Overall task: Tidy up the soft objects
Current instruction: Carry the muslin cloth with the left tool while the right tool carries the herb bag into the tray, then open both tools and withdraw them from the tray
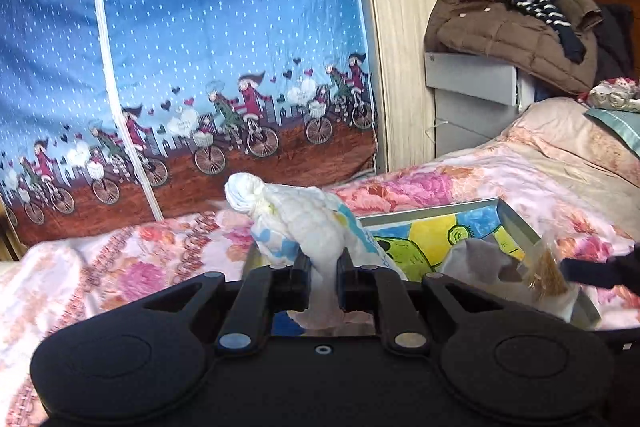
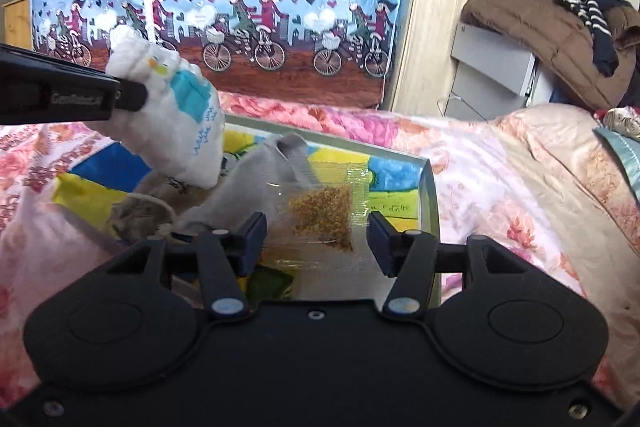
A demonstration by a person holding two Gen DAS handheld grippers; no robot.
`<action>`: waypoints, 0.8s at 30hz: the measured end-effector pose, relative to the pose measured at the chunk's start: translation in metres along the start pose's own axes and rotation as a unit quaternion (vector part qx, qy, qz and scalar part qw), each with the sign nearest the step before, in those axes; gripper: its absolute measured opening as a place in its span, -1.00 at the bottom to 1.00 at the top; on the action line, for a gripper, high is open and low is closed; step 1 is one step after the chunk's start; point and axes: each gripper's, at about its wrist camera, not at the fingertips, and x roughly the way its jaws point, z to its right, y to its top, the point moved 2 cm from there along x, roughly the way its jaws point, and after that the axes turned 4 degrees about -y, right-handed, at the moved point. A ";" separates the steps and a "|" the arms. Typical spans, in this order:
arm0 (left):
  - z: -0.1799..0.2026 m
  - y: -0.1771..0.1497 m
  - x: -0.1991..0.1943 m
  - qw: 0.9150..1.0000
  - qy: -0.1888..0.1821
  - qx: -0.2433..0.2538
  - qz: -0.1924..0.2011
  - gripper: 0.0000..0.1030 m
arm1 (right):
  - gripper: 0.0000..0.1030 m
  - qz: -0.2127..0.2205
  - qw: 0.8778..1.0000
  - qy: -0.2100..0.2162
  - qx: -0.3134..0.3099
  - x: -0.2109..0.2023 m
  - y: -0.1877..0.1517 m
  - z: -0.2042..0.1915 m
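Right wrist: grey cloth [image 2: 244, 187] beside seed packet [image 2: 324, 219].

Right gripper [image 2: 316, 241] jaws apart over clear seed packet [image 2: 320, 223] on framed picture [image 2: 428, 183]; left gripper [image 2: 132, 95] clamps white diaper [image 2: 176, 115] above grey cloth [image 2: 256, 183].

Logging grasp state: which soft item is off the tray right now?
The white diaper, shut in the left gripper and lifted. The grey cloth and clear grain packet lie on the tray.
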 end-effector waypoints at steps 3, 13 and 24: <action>0.005 -0.002 0.019 1.000 -0.002 -0.003 -0.020 -0.73 | -0.09 -0.004 1.000 -0.001 0.006 0.007 -0.002 -0.001; -0.006 -0.021 0.038 0.994 0.010 -0.023 -0.105 -0.27 | 0.58 -0.040 0.998 0.007 0.043 0.020 -0.012 0.020; -0.033 -0.014 -0.008 0.993 0.015 -0.058 -0.099 0.33 | 0.99 -0.017 0.994 0.025 0.108 -0.010 -0.003 0.046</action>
